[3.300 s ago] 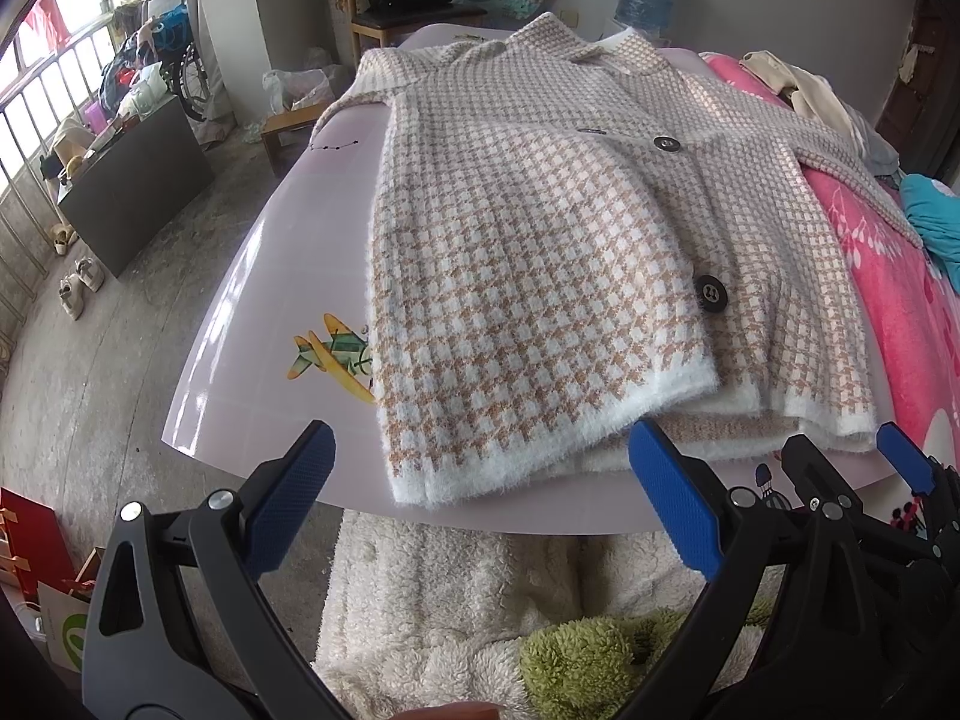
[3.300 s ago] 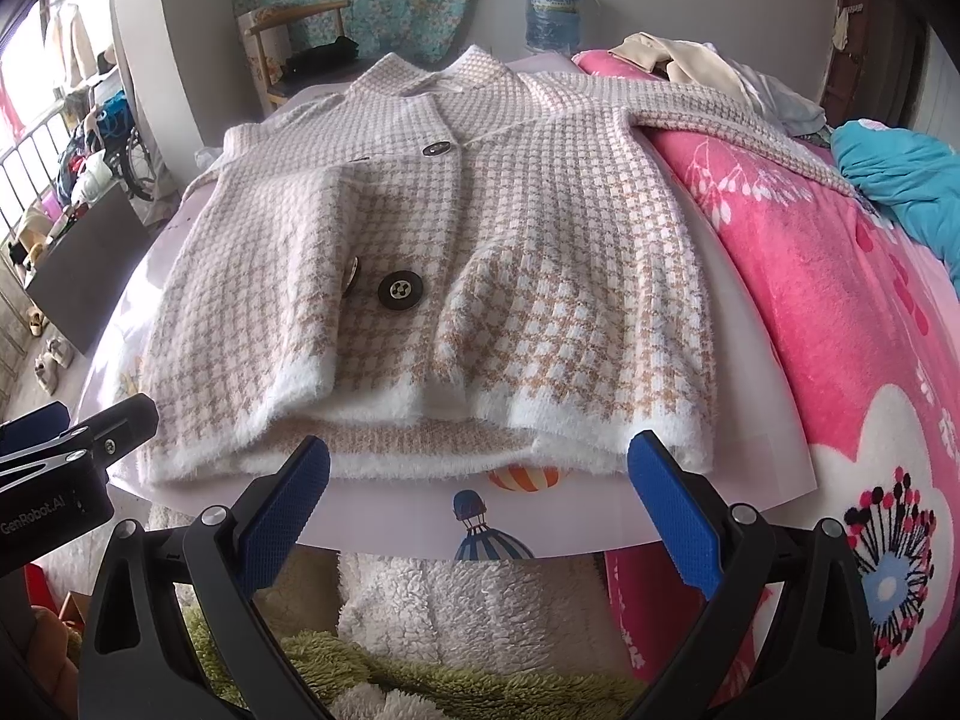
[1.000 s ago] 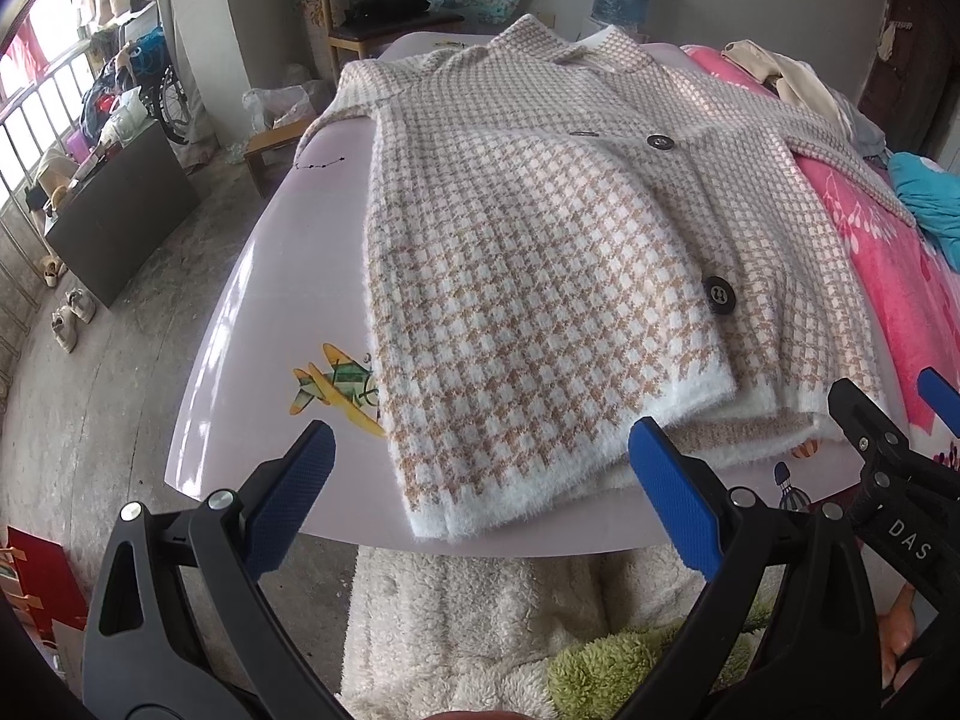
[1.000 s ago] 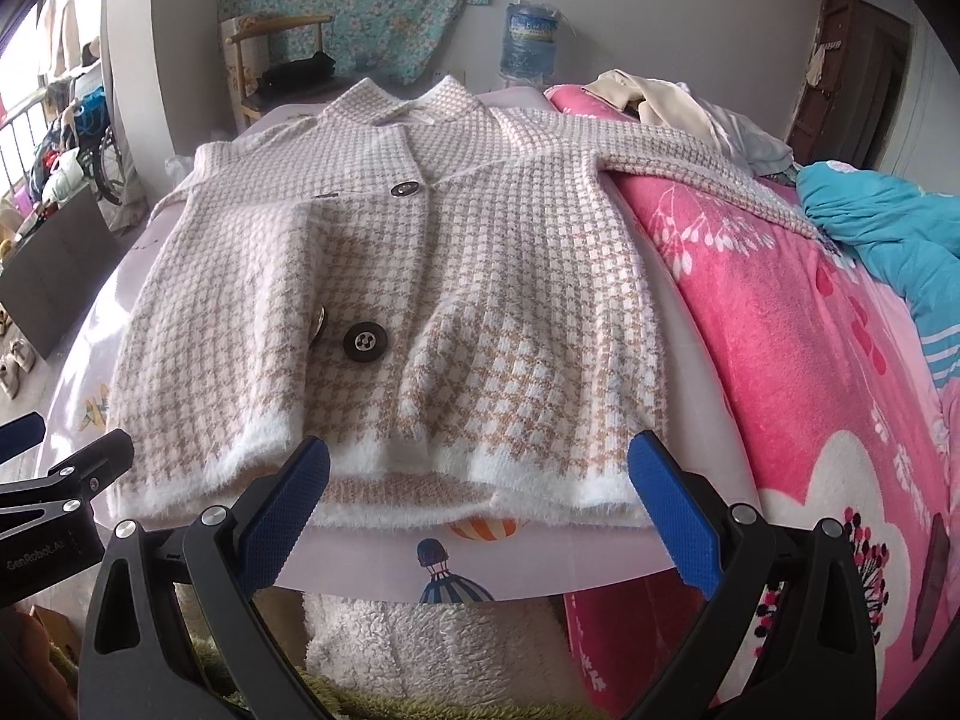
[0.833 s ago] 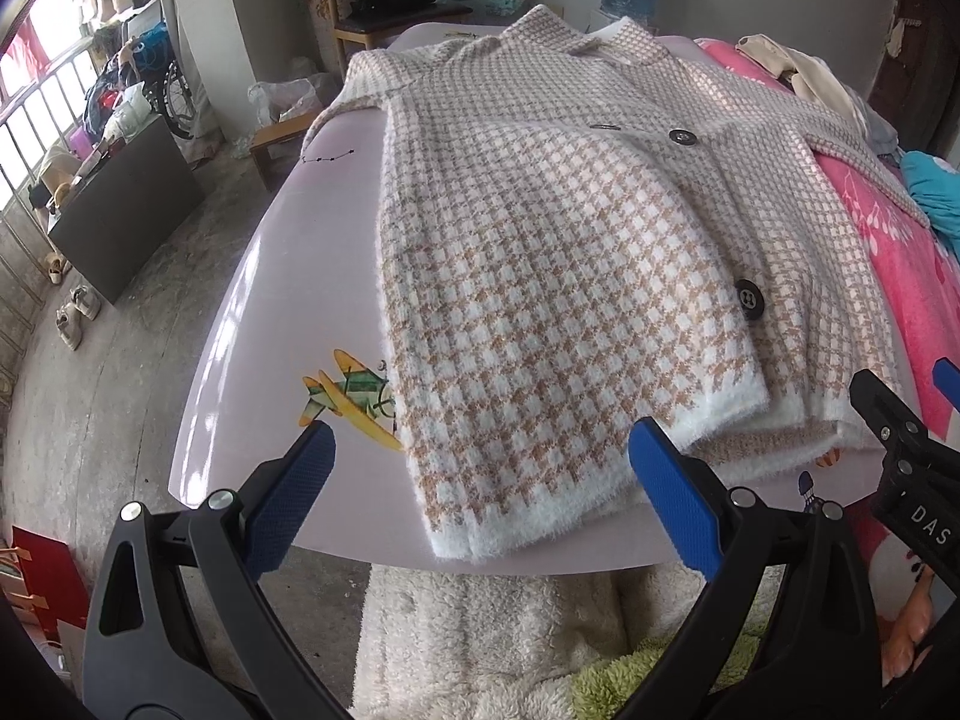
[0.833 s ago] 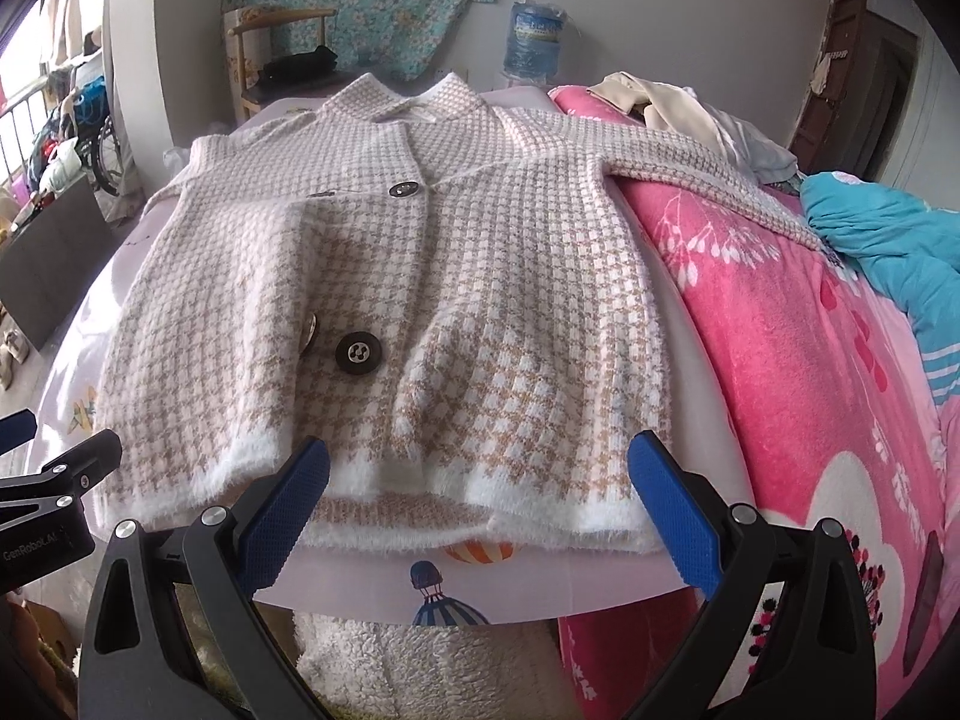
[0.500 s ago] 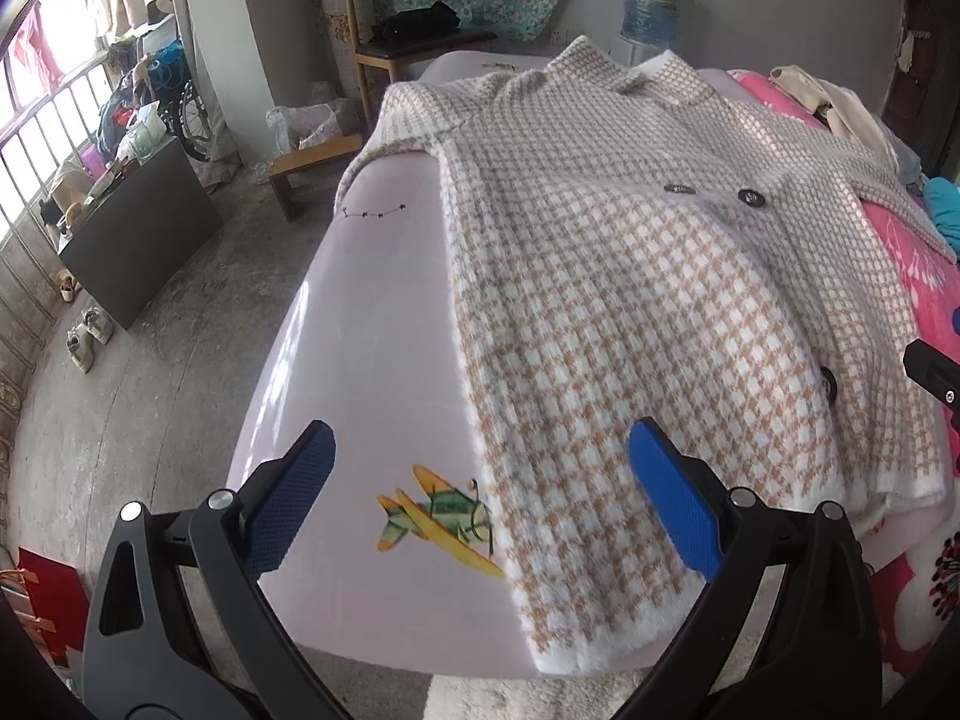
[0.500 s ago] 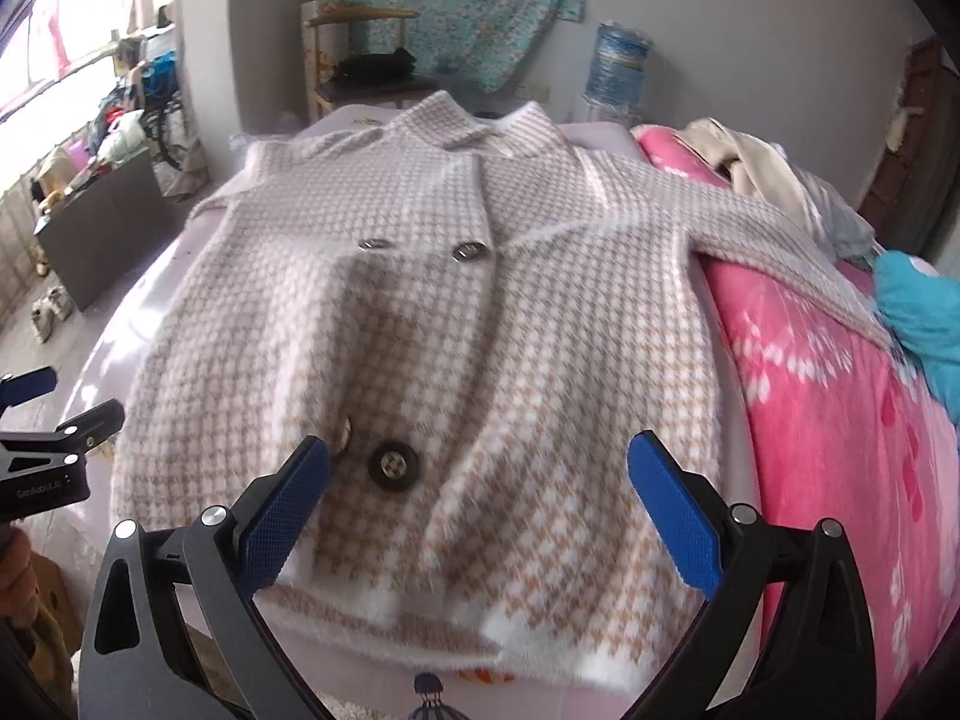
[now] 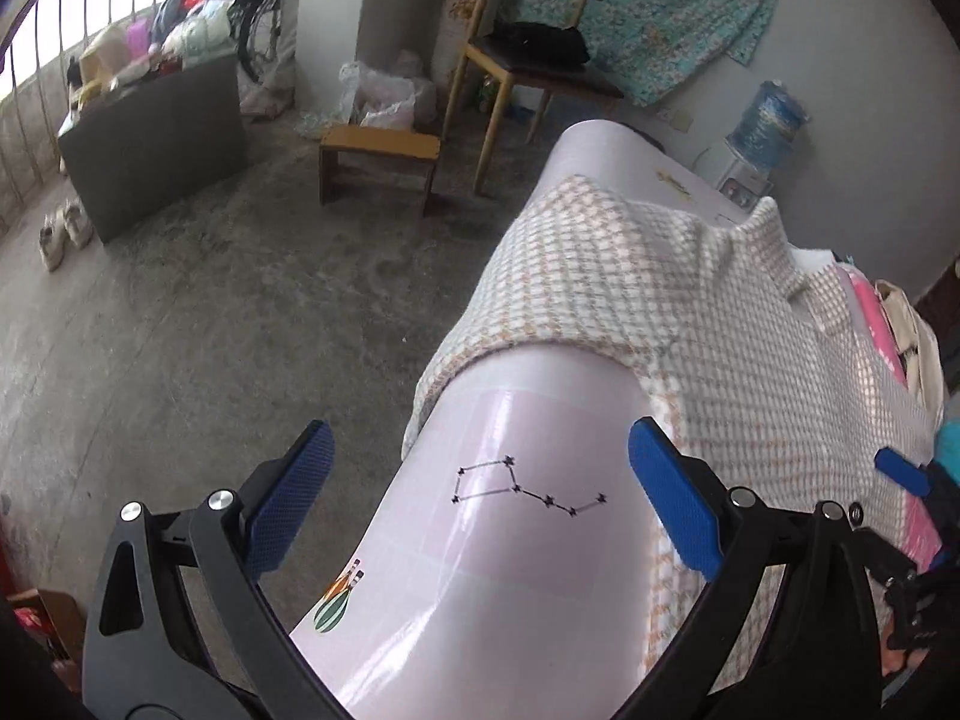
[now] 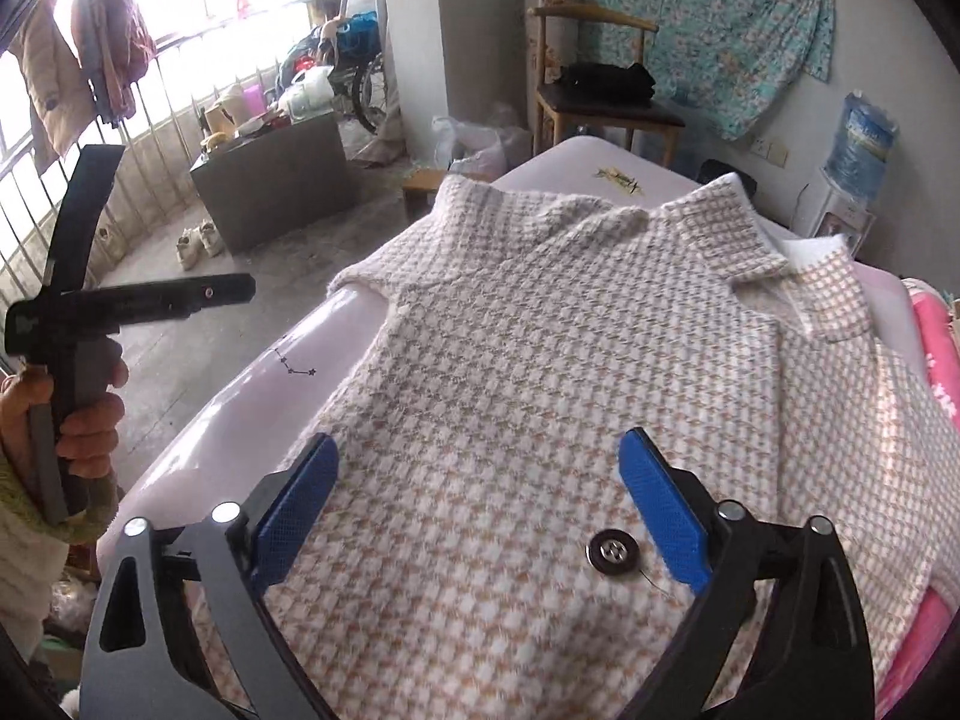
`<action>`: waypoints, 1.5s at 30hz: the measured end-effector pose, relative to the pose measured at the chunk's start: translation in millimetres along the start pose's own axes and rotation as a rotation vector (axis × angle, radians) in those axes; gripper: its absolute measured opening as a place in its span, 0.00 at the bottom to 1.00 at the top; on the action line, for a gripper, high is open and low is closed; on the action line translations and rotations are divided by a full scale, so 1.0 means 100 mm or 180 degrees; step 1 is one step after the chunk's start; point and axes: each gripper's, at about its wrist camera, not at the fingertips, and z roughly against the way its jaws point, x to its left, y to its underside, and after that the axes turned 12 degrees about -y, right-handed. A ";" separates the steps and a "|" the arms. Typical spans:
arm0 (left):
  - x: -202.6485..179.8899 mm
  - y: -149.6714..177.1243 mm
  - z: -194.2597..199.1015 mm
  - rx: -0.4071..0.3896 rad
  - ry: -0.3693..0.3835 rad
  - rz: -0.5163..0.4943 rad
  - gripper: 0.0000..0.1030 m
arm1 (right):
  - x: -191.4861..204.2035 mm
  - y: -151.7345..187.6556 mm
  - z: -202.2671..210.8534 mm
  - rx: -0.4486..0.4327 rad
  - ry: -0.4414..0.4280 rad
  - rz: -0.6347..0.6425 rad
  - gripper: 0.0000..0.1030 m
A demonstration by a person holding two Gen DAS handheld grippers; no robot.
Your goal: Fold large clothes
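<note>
- While we hold both pairs of tongs over it, the cardigan lies spread front-up on the glossy pale-pink sheet, a smooth, shiny surface printed with a dotted constellation and a small striped balloon.
- We see a thick, fuzzy knit in a small houndstooth check of tan on cream, with a soft white fluffy edging along its borders.
- Its wide collar lies open and flat at the far end, with one lapel turned out toward the pink blanket.
- One round, dark, glossy button sits on the front panel, a loose thread trailing just beside it.
- Near our left, the sleeve drapes over the rounded edge of the sheet and hangs toward the rough grey concrete floor.
- Our left tongs stand wide apart above the bare sheet, holding nothing, their textured blue pads just beside the cardigan's white edge.
- Our right tongs are likewise spread wide and empty, over the cardigan's front, the button close to the right-hand pad.
- We also see a wooden chair with a dark seat beyond the cardigan.
</note>
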 end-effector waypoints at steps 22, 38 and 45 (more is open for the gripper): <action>0.64 0.42 -2.58 0.2382 0.2141 0.2936 0.90 | -0.05 0.13 -0.76 0.0588 0.0017 -0.0284 0.64; 0.75 -0.47 -1.86 0.1135 0.1011 0.2255 0.11 | -0.16 0.05 -0.42 0.0312 0.0233 -0.0300 0.64; -0.72 -0.97 0.33 -0.1231 -0.0161 -0.0381 0.11 | -0.47 0.05 0.07 -0.0054 0.0398 -0.0452 0.64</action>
